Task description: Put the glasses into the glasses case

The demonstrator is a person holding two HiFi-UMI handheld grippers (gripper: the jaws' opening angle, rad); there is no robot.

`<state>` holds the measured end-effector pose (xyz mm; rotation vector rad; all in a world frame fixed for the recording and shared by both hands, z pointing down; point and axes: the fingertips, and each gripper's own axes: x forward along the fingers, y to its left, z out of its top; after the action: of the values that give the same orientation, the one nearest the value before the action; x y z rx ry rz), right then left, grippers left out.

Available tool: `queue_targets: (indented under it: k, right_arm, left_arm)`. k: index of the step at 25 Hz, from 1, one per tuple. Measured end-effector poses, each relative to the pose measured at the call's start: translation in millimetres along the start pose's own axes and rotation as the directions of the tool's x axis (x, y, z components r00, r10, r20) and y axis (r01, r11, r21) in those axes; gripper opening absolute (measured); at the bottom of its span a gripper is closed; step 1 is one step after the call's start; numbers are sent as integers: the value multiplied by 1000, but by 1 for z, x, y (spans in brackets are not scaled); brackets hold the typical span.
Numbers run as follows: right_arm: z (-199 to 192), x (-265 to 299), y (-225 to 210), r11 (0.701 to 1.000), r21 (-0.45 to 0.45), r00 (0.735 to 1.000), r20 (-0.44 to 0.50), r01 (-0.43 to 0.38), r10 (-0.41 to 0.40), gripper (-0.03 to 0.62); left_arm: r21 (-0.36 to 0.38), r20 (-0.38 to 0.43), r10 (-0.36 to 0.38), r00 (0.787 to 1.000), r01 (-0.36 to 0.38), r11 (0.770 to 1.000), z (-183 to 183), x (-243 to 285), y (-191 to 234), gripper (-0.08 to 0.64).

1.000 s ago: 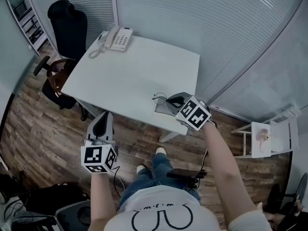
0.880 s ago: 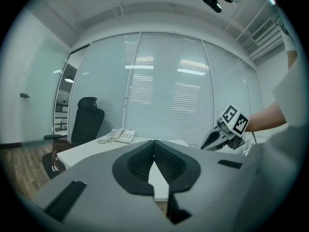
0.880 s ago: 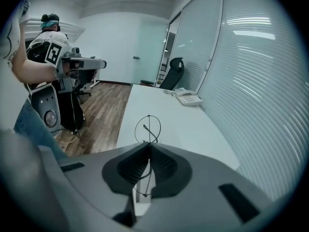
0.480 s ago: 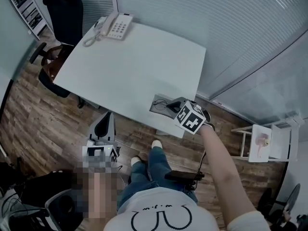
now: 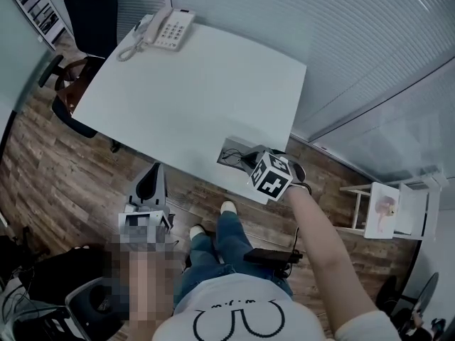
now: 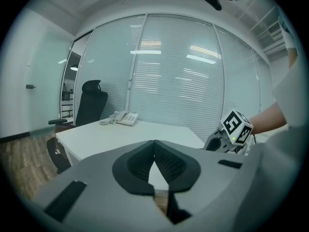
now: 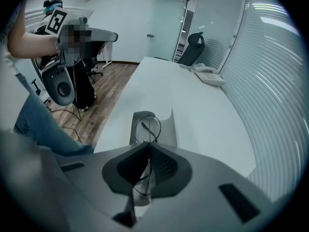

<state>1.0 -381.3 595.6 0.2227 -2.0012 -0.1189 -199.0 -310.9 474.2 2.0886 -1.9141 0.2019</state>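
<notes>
White tabletop (image 5: 192, 84) broadly open | grey glasses case (image 7: 166, 124) at near edge | right tool (image 7: 147, 145) pinching thin wire glasses (image 7: 150, 125) | left tool (image 6: 154, 143) closed, empty, off-edge | white phone (image 5: 167, 28) far corner

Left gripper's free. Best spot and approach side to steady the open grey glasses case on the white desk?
Likely the low tray rim at the end of the open grey glasses case nearest the white desk edge, coming in from off the desk. Its lid stands upright on the blinds side, and the right gripper, shut on the thin wire-frame glasses, fills the space above.
</notes>
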Motion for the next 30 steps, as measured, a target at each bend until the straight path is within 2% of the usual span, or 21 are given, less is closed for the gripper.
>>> queue_targets:
  k: [9,10,13,16,19,21,25,30]
  right_arm:
    - [-4,10,11,989,-85,990,-60,123,-128,33]
    - [-4,9,13,988,-81,989,-59,130,-135,77]
    - [-1,2,12,988,-49,987,-49,149,-151,113]
    - [4,-16,13,982,-12,982,-29,186,-186,127]
    - [11,-44,18,970,71,971,23,234,-236,133]
    - [17,-68,25,952,144,956,76,270,-282,131]
    - [28,-120,43,898,263,901,163,352,-401,25]
    - [36,-171,71,843,378,828,263,383,-495,11]
  left_arm:
    - [1,-1,-9,1000,9,1000,-5,-6,3,14]
    - [0,1,-9,1000,9,1000,-5,-9,3,14]
    - [-2,10,-13,1000,13,1000,-3,-15,5,14]
    - [-3,22,-24,999,24,1000,-2,-26,4,14]
    - [3,44,-46,998,45,999,0,-37,-1,14]
    - [10,64,-65,996,65,998,3,-46,-6,14]
    - [27,100,-113,989,111,993,10,-63,-19,14]
    - [51,153,-141,978,135,990,21,-89,-38,14]
